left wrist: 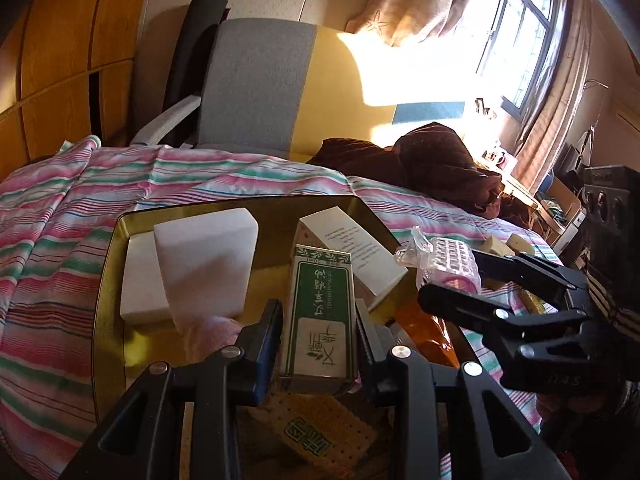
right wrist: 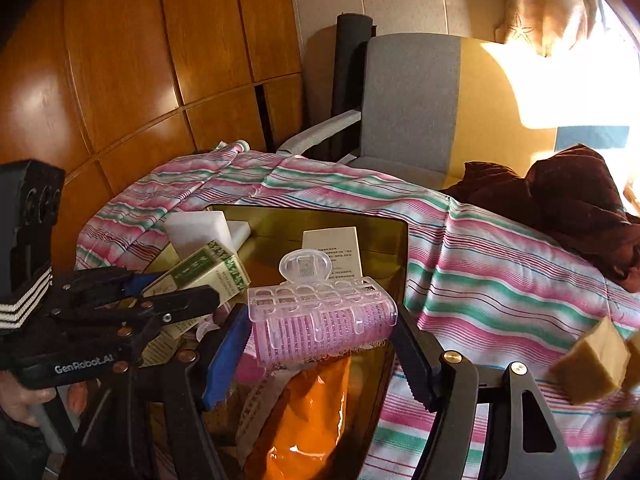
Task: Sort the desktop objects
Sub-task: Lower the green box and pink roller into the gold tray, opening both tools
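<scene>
A: Left gripper: jaws clamped on the narrow sides of a green-and-white carton, held upright over the near part of the gold tin tray.

B: Right gripper: jaws pressed against both ends of a pink hair roller with a clear plastic clip over it. It hangs above the tray's near right edge, over an orange packet.

A: Tray contents: two white foam blocks at the far left, one standing, one lying flat behind it. A white box with printed text leans just behind the carton. A perforated biscuit-coloured pack lies beneath the left gripper.

B: Tray sits on a pink-and-green striped bedspread. Tan blocks lie on the spread to the right, apart from the tray. Brown cloth heaped beyond; grey chair behind.
</scene>
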The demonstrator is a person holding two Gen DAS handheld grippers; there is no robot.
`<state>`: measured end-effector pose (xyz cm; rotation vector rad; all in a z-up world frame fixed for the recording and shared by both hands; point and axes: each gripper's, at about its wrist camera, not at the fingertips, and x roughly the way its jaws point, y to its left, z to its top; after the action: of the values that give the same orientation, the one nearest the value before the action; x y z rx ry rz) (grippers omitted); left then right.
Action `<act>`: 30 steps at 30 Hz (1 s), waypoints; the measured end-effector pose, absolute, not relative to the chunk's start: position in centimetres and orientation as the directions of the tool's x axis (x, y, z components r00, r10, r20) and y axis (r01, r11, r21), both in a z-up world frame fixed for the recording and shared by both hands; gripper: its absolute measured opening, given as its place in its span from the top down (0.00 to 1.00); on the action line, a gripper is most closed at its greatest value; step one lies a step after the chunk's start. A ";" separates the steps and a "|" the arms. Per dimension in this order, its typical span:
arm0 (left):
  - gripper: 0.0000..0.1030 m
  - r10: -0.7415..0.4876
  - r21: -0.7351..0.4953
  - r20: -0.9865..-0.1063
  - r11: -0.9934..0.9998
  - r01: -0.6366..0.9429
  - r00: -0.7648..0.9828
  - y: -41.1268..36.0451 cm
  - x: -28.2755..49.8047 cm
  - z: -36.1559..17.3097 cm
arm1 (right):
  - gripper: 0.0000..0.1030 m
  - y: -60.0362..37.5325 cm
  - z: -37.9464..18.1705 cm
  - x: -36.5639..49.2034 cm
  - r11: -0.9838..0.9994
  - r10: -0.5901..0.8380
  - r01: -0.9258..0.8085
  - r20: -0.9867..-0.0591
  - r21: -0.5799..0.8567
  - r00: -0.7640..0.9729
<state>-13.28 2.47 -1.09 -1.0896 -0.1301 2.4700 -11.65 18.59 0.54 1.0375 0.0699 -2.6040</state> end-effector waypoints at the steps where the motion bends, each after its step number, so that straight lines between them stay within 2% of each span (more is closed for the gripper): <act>1: 0.66 0.415 -0.253 -0.689 -0.906 -0.340 -0.594 2.3 -14.2 -1.2 | 0.31 18.2 0.5 -12.1 -0.942 -0.284 0.329 -0.683 0.067 -0.673; 12: 0.66 0.392 -0.293 -0.718 -0.920 -0.261 -0.576 1.2 -20.7 -1.6 | 0.31 15.8 0.5 -17.2 -0.942 -0.252 0.332 -0.739 0.041 -0.625; 16: 0.62 0.450 -0.354 -0.677 -0.893 -0.279 -0.582 0.3 -20.8 -1.0 | 0.31 14.4 0.2 -18.1 -0.936 -0.251 0.351 -0.750 0.028 -0.611; 23: 0.62 0.471 -0.413 -0.665 -0.878 -0.240 -0.579 -1.6 -21.9 -1.2 | 0.30 12.4 -1.4 -19.0 -0.919 -0.206 0.391 -0.788 -0.047 -0.580; 30: 0.62 0.478 -0.429 -0.623 -0.871 -0.241 -0.619 -2.7 -20.5 0.0 | 0.23 13.7 -0.8 -19.0 -0.931 -0.240 0.365 -0.776 0.014 -0.583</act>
<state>-20.48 -2.73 -0.04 -1.0793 -0.4282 2.4743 -19.04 13.73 -0.79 1.2025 0.2097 -2.5182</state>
